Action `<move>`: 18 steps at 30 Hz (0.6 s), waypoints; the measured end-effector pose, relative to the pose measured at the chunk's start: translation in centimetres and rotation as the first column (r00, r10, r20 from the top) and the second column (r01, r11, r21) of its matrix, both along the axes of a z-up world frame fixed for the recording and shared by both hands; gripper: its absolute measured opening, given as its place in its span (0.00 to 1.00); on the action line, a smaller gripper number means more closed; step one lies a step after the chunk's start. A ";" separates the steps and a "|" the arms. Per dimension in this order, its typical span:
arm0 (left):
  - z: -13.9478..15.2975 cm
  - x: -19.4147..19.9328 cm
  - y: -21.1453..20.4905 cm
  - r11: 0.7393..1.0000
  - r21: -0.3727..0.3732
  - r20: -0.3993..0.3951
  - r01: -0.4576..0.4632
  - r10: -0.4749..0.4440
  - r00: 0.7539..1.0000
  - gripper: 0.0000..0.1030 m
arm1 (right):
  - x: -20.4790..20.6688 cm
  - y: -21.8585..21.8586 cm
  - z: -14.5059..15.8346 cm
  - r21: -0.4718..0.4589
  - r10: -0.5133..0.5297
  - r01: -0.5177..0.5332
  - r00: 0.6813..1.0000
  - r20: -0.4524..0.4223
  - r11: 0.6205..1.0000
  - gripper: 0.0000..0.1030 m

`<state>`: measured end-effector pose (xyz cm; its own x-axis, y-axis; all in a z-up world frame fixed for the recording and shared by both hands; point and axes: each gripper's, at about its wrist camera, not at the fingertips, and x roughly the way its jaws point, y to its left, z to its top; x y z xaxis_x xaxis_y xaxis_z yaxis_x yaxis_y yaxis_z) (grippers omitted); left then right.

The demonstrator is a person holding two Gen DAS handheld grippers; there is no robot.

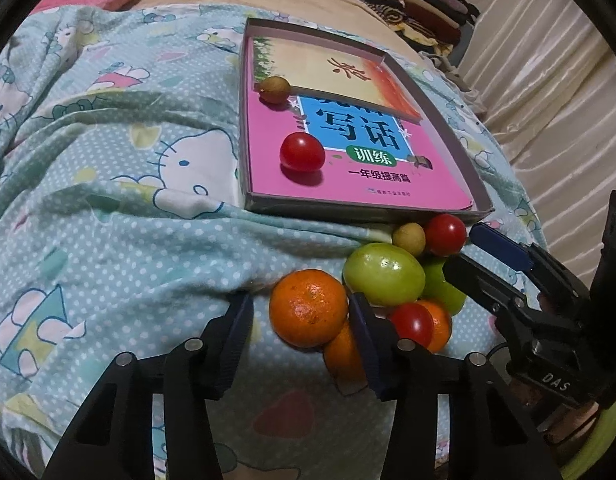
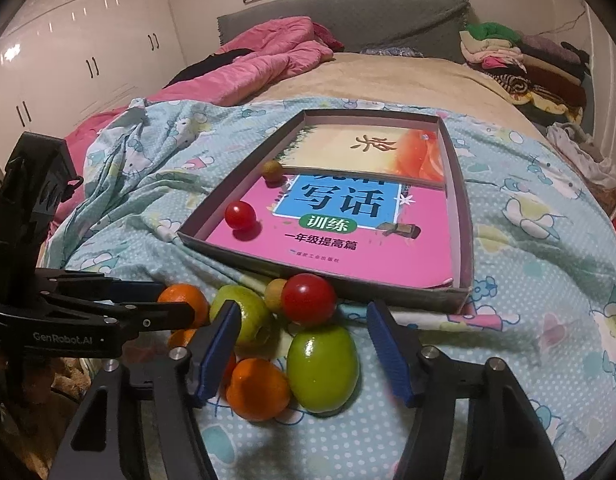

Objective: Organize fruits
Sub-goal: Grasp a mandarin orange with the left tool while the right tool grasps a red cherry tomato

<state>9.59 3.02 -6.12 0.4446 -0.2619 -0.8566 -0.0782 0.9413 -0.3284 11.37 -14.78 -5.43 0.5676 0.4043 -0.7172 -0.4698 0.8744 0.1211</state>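
1. A shallow box on the bed holds two books, one cherry tomato and one small brownish fruit.
2. Just before it, a pile: three oranges, two green fruits, two tomatoes, one brownish fruit.
3. The left hand-held gripper straddles an orange; contact is unclear.
4. The right hand-held gripper is half-open around a green fruit, not touching.

Home bedroom: bed, wardrobe, folded clothes.
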 end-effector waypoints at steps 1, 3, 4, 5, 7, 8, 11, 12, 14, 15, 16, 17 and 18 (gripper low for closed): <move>-0.1 0.1 -0.1 1.000 -0.009 -0.003 0.005 -0.005 1.000 0.42 | 0.1 -0.1 0.0 0.005 -0.005 0.005 1.000 -0.002 1.000 0.61; -0.1 0.3 -0.2 1.000 -0.012 -0.006 0.009 -0.009 1.000 0.42 | 0.4 -0.4 -0.1 0.014 -0.020 0.020 1.000 -0.009 1.000 0.58; -0.1 0.3 -0.2 1.000 -0.008 -0.005 0.013 -0.013 1.000 0.41 | 0.5 -0.4 -0.1 0.019 -0.021 0.022 1.000 -0.014 1.000 0.55; -0.1 0.4 -0.3 1.000 -0.006 -0.005 0.015 -0.015 1.000 0.41 | 0.6 -0.5 -0.2 0.024 -0.022 0.022 1.000 -0.019 0.999 0.54; -0.2 0.5 -0.3 1.000 -0.008 -0.007 0.015 -0.016 1.000 0.41 | 0.7 -0.5 -0.3 0.030 -0.019 0.020 0.999 -0.029 0.999 0.49; -0.3 0.7 -0.3 1.000 -0.009 -0.008 0.016 -0.016 1.000 0.41 | 0.7 -0.5 -0.3 0.030 -0.018 0.019 0.999 -0.031 0.999 0.48; -0.5 0.9 -0.4 1.000 -0.012 -0.012 0.018 -0.018 1.000 0.41 | 0.9 -0.3 -0.4 0.030 -0.014 0.015 0.999 -0.032 0.999 0.45; -0.5 1.0 -0.4 1.000 -0.012 -0.012 0.018 -0.018 1.000 0.41 | 1.0 -0.2 -0.4 0.033 -0.011 0.012 0.999 -0.034 0.999 0.43; -0.6 1.1 -0.4 1.000 -0.012 -0.013 0.019 -0.019 1.000 0.41 | 1.2 -0.1 -0.6 0.035 -0.012 0.014 0.999 -0.041 0.999 0.42; -0.6 1.1 -0.4 1.000 -0.012 -0.013 0.019 -0.019 1.000 0.41 | 1.3 -0.1 -0.7 0.034 -0.013 0.015 0.999 -0.047 0.999 0.41; -0.6 1.1 -0.4 1.000 -0.012 -0.013 0.019 -0.019 1.000 0.41 | 1.4 -0.1 -0.8 0.035 -0.016 0.018 0.999 -0.052 0.999 0.40; -0.7 1.2 -0.5 1.000 -0.012 -0.011 0.019 -0.019 1.000 0.41 | 1.5 0.0 -1.0 0.031 -0.021 0.023 0.998 -0.057 0.999 0.39; -0.7 1.2 -0.5 1.000 -0.011 -0.010 0.020 -0.020 1.000 0.41 | 1.6 0.0 -1.1 0.029 -0.026 0.028 0.998 -0.064 0.999 0.38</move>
<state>10.82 2.47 -6.79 0.4304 -0.2799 -0.8581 -0.0632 0.9390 -0.3380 13.01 -14.80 -6.55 0.5325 0.4115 -0.7397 -0.4368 0.8821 0.1763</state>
